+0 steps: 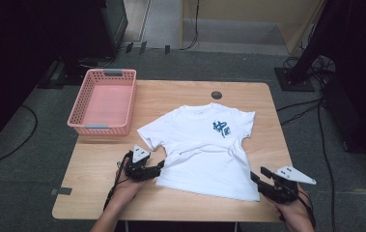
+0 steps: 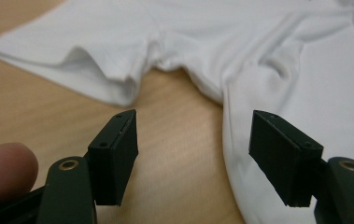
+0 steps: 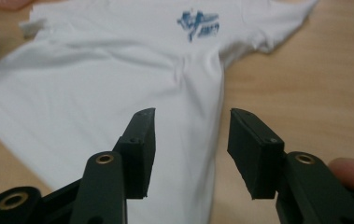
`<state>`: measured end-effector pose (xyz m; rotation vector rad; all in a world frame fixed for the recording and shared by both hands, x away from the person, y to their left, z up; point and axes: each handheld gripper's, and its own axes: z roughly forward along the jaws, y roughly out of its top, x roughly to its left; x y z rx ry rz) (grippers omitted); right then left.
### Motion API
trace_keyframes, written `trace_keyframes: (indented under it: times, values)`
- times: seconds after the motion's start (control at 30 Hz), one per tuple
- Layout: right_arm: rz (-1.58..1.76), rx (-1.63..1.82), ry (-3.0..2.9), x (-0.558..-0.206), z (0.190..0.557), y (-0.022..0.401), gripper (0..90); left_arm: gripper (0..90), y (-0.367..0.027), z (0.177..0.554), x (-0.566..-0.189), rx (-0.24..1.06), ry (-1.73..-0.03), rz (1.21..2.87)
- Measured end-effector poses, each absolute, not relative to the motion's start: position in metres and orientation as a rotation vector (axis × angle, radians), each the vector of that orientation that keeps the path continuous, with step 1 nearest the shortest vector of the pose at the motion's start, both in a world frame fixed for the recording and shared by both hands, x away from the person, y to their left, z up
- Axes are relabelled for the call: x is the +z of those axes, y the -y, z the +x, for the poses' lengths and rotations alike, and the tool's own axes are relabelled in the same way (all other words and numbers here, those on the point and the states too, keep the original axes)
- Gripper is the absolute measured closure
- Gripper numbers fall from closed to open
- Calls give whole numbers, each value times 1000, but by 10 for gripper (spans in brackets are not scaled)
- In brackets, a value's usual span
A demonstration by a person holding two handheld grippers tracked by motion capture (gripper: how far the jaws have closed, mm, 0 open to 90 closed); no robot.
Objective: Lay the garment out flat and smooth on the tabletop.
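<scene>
A white T-shirt lies flat on the wooden bench, filling the centre of the high view. Its collar points toward the upper part of the frame and its hem runs along the lower part, so the long axis goes from bottom to top, tilted a little to the right. A blue print sits on the chest, right of centre. A pink basket stands at the upper left of the bench, well apart from the shirt.

The left tongs sit at the lower left of the shirt, just beside the side seam below the sleeve. In the left gripper view the jaws stand apart with bare wood between them; the shirt's side edge runs just inside the right jaw, and the sleeve lies ahead at the upper left. Nothing is gripped.

The right tongs sit at the lower right, just beside the hem corner. In the right gripper view the jaws stand apart, not pressing on anything, with the shirt's right edge running up between them toward the print.

Both tongs flank the hem end, so each hand is nearest its own lower corner. The likely next move is closing on those two corners, with the shirt's length stretching away toward the top of the frame.
</scene>
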<state>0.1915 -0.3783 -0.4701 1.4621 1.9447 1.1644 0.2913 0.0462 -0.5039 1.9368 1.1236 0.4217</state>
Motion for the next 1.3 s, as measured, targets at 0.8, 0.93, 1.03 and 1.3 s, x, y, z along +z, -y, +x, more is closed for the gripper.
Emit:
trace_keyframes:
  times: [0.8, 0.93, 1.03, 1.3]
  values:
    - [1656, 826, -1922, -513, 382, 337, 401, 313, -2, 388, -510, 509, -1316, 2087]
    - [1660, 837, -1905, -516, 388, 334, 384, 313, -3, 404, -509, 521, -1360, 2072]
    - [1652, 845, -1882, -519, 392, 329, 362, 314, -4, 417, -508, 531, -1400, 2054]
    - [1643, 872, -1847, -522, 402, 321, 327, 305, -3, 454, -508, 568, -1496, 1994]
